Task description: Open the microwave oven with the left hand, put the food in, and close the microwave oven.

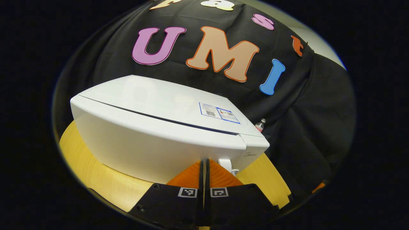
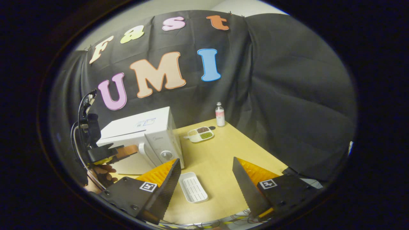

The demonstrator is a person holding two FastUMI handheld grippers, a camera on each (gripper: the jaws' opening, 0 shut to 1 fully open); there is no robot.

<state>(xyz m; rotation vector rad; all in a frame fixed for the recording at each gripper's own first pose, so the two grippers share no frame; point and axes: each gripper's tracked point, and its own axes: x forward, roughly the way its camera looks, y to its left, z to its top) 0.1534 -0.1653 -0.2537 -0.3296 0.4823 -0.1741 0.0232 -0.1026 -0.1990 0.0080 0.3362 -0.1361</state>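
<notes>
Left gripper (image 1: 204, 166) pinched together at microwave (image 1: 166, 134) door handle (image 1: 226, 163); stiff, hinged; right gripper (image 2: 206, 174) spread wide.

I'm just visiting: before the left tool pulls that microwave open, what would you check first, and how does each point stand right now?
1. Microwave door shut, ready to be opened: ok, it sits flush in the left gripper view.
2. Left gripper at the door: ok, close to the door's handle side; its jaws are closed together with nothing between them.
3. Firm grip on the handle: not ok, the handle lies just beside the jaws.
4. Food tray within reach: ok, on the table to the right of the microwave, near a bottle.
5. Right gripper free: ok, jaws wide open, empty, above a white tray.
6. Room for the door to swing: cannot tell.
</notes>
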